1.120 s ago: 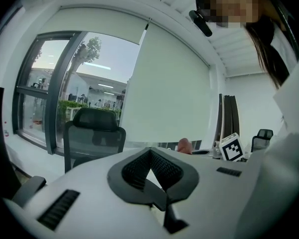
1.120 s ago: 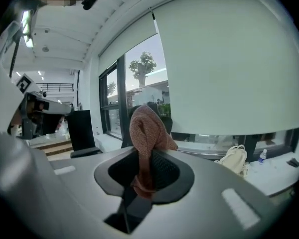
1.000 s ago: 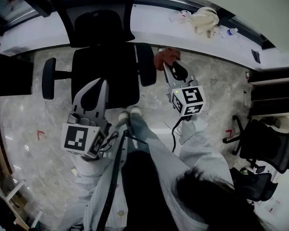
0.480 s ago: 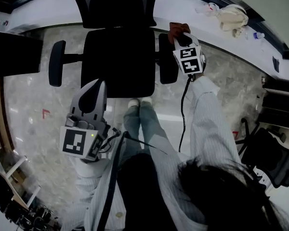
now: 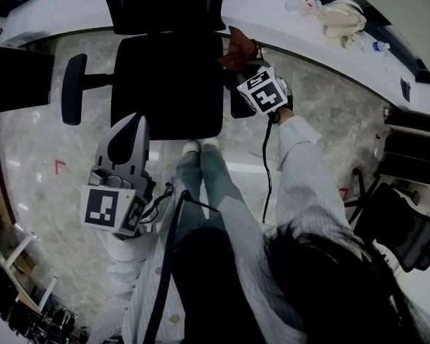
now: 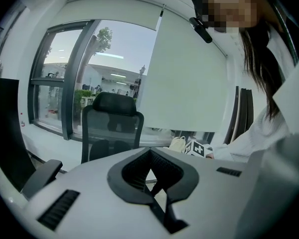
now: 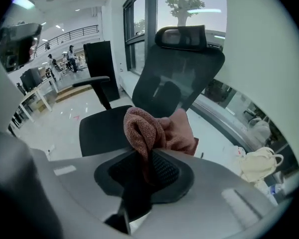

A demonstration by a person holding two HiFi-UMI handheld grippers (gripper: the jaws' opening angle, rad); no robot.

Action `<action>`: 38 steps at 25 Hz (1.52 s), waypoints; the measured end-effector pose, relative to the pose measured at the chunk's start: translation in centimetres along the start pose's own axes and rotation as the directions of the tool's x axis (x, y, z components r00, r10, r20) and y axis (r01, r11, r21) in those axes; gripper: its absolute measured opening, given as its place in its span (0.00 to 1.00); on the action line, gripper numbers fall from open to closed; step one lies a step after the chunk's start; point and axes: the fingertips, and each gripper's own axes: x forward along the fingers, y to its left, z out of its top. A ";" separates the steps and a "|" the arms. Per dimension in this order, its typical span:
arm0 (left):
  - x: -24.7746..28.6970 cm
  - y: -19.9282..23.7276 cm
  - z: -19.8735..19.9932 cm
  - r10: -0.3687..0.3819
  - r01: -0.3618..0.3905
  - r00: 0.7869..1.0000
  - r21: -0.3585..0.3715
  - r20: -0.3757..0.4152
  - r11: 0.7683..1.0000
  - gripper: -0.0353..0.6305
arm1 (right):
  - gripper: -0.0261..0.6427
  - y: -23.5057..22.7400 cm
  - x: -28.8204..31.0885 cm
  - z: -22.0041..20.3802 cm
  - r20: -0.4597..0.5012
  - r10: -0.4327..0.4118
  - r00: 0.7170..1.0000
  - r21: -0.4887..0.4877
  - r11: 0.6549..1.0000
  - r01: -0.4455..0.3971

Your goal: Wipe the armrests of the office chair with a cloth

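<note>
Head view: my right gripper [image 5: 241, 63] is clamping the cloth [image 5: 236, 48] at the right-hand armrest [image 5: 236, 111]; I'm aiming for flat pressure, full-length strokes. Meanwhile my left gripper [image 5: 126, 130] is idling closed, empty.

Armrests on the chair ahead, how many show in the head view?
2. View-left armrest beside the seat, uncovered; view-right armrest largely hidden beneath the right gripper holding the cloth.
</note>
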 end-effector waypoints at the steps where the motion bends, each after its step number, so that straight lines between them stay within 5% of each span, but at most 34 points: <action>1: 0.0 -0.3 0.1 -0.009 0.009 1.000 0.001 0.004 1.000 0.06 | 0.13 1.3 -0.7 -0.7 -0.002 0.021 1.000 0.000 1.000 -0.021; 10: 0.5 -2.5 0.7 -0.050 0.050 0.999 -0.004 0.004 0.999 0.06 | 0.13 9.4 -7.3 -6.7 0.023 0.119 0.993 0.065 0.991 -0.120; 15: 0.0 -3.5 0.3 -0.050 0.050 0.999 -0.003 0.008 0.999 0.06 | 0.13 10.0 -8.9 -8.2 0.051 0.146 0.988 0.044 0.988 -0.148; 22: -1.3 -1.6 -0.7 0.020 -0.020 1.000 -0.045 0.008 0.999 0.06 | 0.13 1.5 -3.2 -3.0 0.059 0.089 0.994 0.100 0.990 -0.094; 30: -3.8 2.7 -2.0 0.134 -0.134 0.991 -0.069 0.001 0.989 0.06 | 0.13 -10.1 2.4 1.9 -0.036 -0.119 0.992 0.252 0.960 0.124; 33: -4.4 3.7 -2.4 0.157 -0.156 0.988 -0.079 -0.003 0.985 0.06 | 0.13 -9.6 2.7 1.5 -0.061 -0.034 0.998 0.329 0.943 0.053; 38: -3.4 2.9 -2.1 0.117 -0.116 0.993 -0.073 0.000 0.991 0.06 | 0.13 -3.8 0.1 -0.5 -0.062 0.125 0.990 0.276 0.956 -0.103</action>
